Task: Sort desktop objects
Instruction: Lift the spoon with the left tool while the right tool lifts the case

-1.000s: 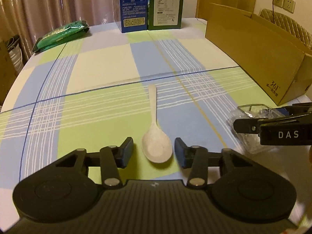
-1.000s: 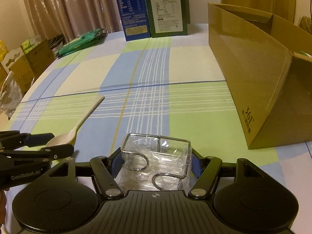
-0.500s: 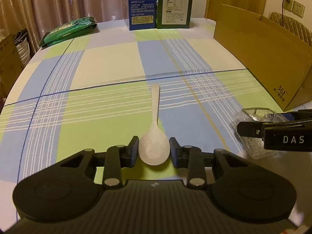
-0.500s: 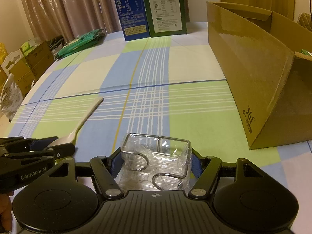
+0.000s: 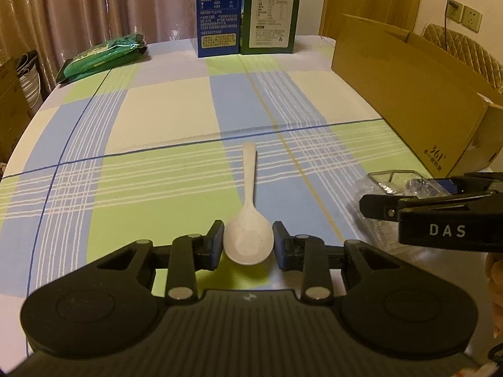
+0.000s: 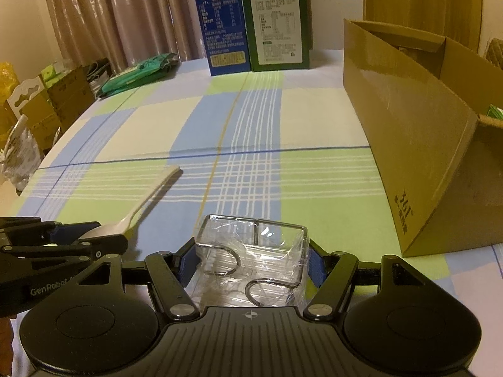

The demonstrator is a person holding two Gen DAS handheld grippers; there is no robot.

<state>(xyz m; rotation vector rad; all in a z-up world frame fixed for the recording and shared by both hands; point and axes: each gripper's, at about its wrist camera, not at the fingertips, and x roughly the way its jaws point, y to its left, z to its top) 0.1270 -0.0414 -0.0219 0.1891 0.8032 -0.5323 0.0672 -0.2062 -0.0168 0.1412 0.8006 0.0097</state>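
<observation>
1. Checked cloth in blue, green and cream covers the table in the left wrist view, with curtains behind. At 12 o'clock 2 cartons stand upright, a blue one and a green one, touching side by side. A green pouch lies at 10 o'clock, and an open cardboard box sits at 2 o'clock.
2. A white spoon lies flat near the bottom centre. Its long axis runs toward 12 o'clock: bowl nearest the camera, handle pointing away at the cartons.
3. The left gripper has just been closing, and its pads now pinch the bowl from 9 and 3 o'clock. Gripping across the bowl's widest part is probably meant to stop the spoon twisting when lifted. It looks not yet raised off the cloth.
4. At 3 o'clock the right gripper reaches in from the side.
5. Curtains and the same 2 cartons back the right wrist view, with the box at 2 o'clock, its open top handy as a likely bin for sorting.
6. The right gripper pinches a clear-wrapped wire rack by its 2 sides, a wide hold that suits its boxy frame. The rack sits upright at 6 o'clock.
7. From here the spoon points toward 1 o'clock, its bowl hidden in the left gripper at 9 o'clock.
</observation>
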